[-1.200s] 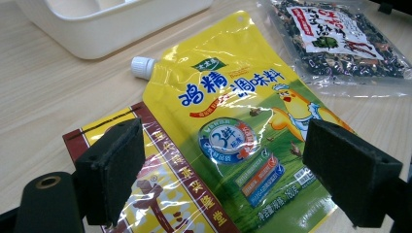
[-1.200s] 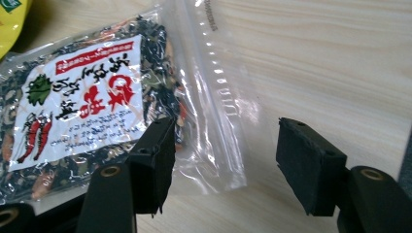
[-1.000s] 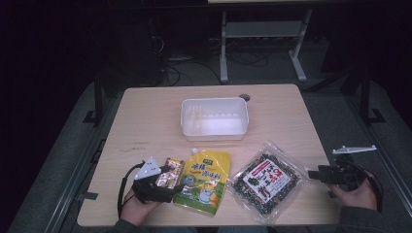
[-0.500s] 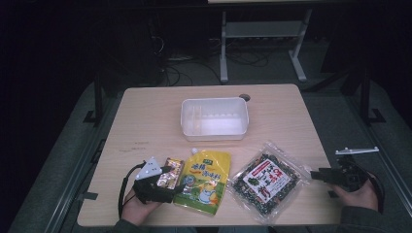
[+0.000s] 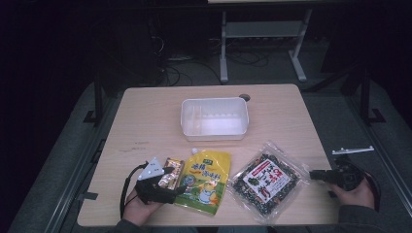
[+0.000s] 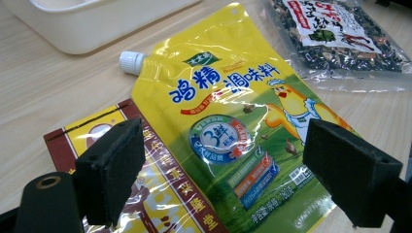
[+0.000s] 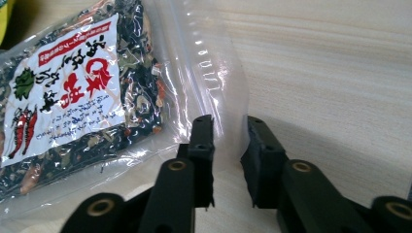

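Plainly, "3鲜" on yellow pouch

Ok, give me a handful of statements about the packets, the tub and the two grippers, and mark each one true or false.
1. The white tub has a packet in it. False: it holds no packet; all three packets lie on the table.
2. The yellow pouch lies between the small brown packet and the clear bag of dried mix. True.
3. The left gripper is clamped on the yellow pouch. False: its jaws stand wide apart above it.
4. The right gripper has the clear edge of the bag of dried mix between its jaws, which have just been closing. True.
5. The yellow pouch's white cap points toward the tub. True.
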Available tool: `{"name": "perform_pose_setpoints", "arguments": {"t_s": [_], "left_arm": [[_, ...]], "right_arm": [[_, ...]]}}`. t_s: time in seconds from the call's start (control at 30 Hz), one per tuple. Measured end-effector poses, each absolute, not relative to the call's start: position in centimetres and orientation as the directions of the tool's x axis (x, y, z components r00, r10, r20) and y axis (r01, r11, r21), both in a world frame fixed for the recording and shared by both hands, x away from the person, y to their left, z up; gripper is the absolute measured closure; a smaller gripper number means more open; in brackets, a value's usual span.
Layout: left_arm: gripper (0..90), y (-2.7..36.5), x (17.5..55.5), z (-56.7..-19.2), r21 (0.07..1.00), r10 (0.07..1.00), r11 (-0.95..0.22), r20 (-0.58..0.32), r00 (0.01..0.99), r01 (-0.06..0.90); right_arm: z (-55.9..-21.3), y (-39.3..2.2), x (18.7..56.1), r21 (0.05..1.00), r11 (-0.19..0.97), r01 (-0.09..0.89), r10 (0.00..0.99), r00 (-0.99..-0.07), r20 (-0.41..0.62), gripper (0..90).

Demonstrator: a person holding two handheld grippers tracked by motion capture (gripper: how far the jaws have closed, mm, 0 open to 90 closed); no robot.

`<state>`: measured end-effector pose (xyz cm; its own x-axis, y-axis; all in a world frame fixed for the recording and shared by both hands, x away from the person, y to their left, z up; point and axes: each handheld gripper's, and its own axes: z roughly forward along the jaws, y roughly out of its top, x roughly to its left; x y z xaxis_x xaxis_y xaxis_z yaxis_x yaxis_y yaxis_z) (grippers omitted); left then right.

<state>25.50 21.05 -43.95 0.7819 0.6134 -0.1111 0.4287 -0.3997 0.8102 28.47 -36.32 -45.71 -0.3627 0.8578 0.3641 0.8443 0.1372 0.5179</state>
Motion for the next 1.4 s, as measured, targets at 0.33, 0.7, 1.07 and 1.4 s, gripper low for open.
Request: {"name": "perform_pose_setpoints", "arguments": {"t_s": [0.33,0.7,1.07,1.4], "left_arm": [[14.8,20.7,25.5,-44.0,0.808,0.604,-0.402,-0.120,0.788,0.431],[14.8,19.8,25.5,-43.8,0.803,0.584,-0.411,-0.132,0.801,0.432],[15.4,17.2,26.0,-43.0,0.782,0.532,-0.453,-0.148,0.834,0.428],[15.8,13.1,27.7,-41.9,0.769,0.456,-0.490,-0.175,0.873,0.410]], "right_arm": [[-45.2,-36.9,28.3,0.528,0.108,0.842,0.839,-0.362,0.406,89.1],[-43.7,-36.5,28.0,0.555,0.135,0.821,0.846,-0.388,0.367,89.5],[-40.7,-36.4,27.7,0.611,0.164,0.774,0.834,-0.440,0.333,89.5],[-36.4,-35.6,27.6,0.673,0.209,0.710,0.811,-0.510,0.287,89.6]]}}
